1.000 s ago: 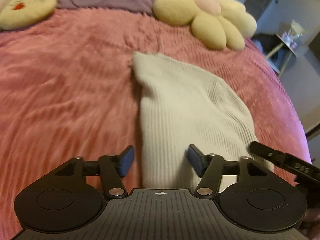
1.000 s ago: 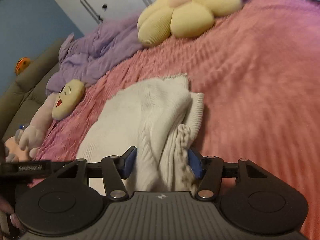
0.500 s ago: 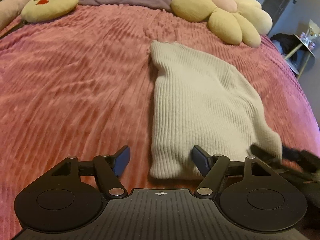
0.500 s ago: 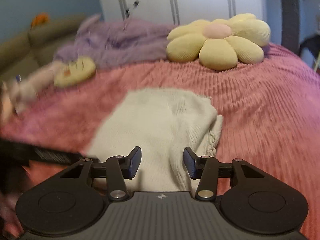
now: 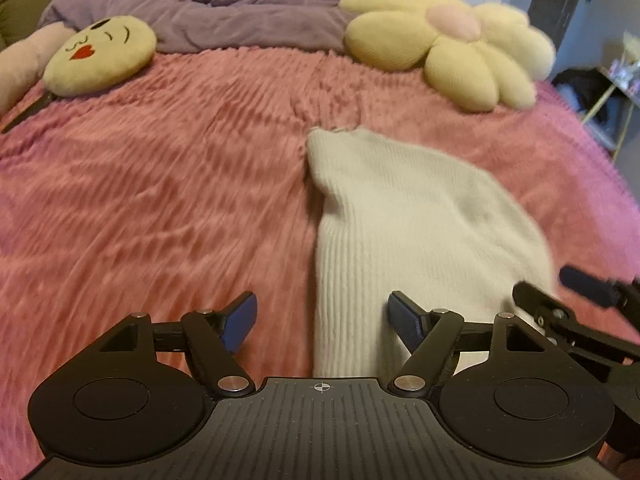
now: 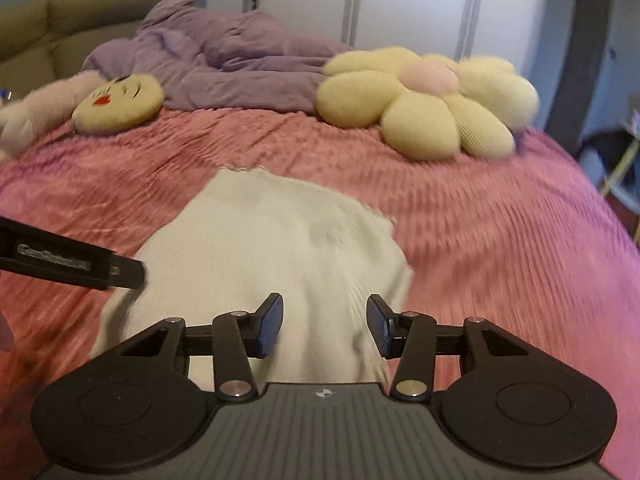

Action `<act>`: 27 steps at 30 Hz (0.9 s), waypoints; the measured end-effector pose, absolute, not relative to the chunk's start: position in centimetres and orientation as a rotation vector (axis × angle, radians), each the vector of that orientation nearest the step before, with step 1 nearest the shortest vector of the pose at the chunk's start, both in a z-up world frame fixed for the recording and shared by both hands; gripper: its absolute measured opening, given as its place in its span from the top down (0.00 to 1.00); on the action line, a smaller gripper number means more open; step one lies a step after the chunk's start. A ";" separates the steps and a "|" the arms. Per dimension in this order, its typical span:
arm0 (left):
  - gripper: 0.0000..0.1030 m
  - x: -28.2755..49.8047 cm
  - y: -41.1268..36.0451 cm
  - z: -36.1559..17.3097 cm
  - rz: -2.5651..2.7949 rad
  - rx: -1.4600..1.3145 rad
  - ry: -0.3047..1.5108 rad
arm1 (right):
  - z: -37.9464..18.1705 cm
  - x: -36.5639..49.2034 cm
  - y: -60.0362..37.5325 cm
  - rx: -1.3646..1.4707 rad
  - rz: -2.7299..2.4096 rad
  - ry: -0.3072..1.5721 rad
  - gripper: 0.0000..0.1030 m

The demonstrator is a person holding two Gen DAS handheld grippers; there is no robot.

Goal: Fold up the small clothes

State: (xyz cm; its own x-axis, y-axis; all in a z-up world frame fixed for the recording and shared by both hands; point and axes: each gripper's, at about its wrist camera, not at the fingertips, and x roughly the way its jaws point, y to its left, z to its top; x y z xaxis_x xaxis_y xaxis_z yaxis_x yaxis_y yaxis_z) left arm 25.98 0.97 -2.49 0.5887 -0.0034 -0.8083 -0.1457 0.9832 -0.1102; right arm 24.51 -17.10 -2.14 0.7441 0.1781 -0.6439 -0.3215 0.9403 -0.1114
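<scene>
A cream ribbed knit garment [image 5: 404,220] lies folded on the pink bedspread [image 5: 160,200]; it also shows in the right wrist view [image 6: 272,248]. My left gripper [image 5: 322,318] is open and empty, just above the garment's near left edge. My right gripper [image 6: 324,324] is open and empty over the garment's near end. The right gripper's fingers [image 5: 580,280] show at the right edge of the left wrist view. The left gripper's finger [image 6: 72,262] shows at the left of the right wrist view.
A yellow flower cushion [image 5: 448,44] lies at the far right of the bed, a yellow face cushion [image 5: 100,56] at the far left. A purple blanket [image 5: 224,4] is bunched behind them. A small side table [image 5: 616,76] stands past the bed's right edge.
Both grippers have pulled back and risen from the garment. The right gripper let go of the bunched cloth, which now lies flatter, and swung to face the headboard.
</scene>
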 end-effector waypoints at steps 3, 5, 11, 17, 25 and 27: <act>0.19 27.3 0.8 -3.7 0.069 -0.161 0.952 | -3.8 26.7 -15.8 -0.318 0.255 0.689 0.56; 0.17 27.8 0.5 -4.4 0.052 -0.128 0.954 | -5.3 27.3 -15.4 -0.381 0.244 0.693 0.55; 0.01 28.5 1.3 -6.7 0.058 -0.173 0.952 | -7.3 27.4 -16.2 -0.370 0.253 0.651 0.51; 0.00 26.1 1.1 -4.2 0.107 -0.174 0.952 | -5.6 27.1 -17.6 -0.262 0.227 0.700 0.36; 0.00 22.0 1.4 -4.2 0.137 -0.196 0.988 | -4.7 21.4 -18.7 -0.212 0.199 0.742 0.29; 0.00 21.9 1.4 -4.6 0.153 -0.193 1.001 | -5.9 21.6 -18.6 -0.253 0.170 0.793 0.29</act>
